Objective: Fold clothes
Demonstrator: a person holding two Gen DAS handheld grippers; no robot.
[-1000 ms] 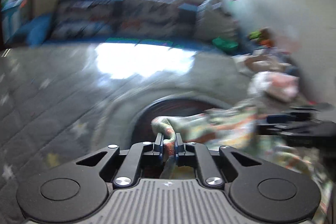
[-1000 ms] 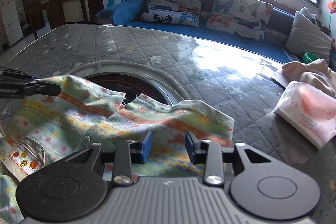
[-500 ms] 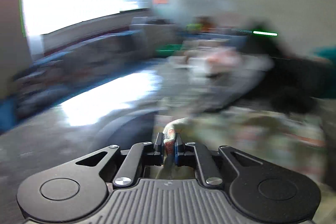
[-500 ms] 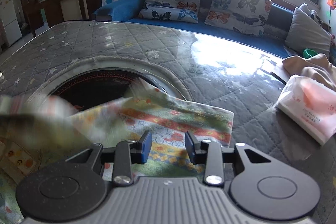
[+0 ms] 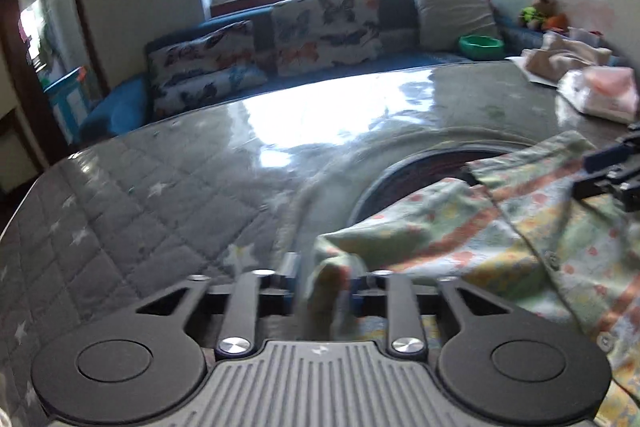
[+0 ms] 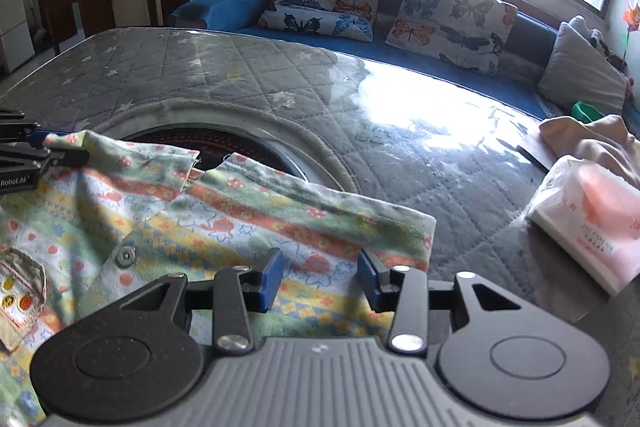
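Note:
A small striped, patterned child's shirt (image 6: 240, 219) lies spread on the grey quilted table (image 6: 240, 75), partly over a round dark opening (image 6: 208, 143). It also shows in the left wrist view (image 5: 500, 235). My left gripper (image 5: 322, 275) has its fingers apart, with a bunched edge of the shirt lying loose between them. It shows at the left edge of the right wrist view (image 6: 60, 157). My right gripper (image 6: 320, 277) is open, just above the shirt's right shoulder, holding nothing.
A pink tissue pack (image 6: 592, 215) and a beige cloth pile (image 6: 588, 139) lie at the table's right. A blue sofa with butterfly cushions (image 6: 448, 23) runs behind the table. A green bowl (image 5: 480, 45) sits on the sofa.
My left gripper swung the shirt's edge around, came back low over the table and opened its fingers. The shirt now lies flatter. My right gripper has stayed open and nearly still.

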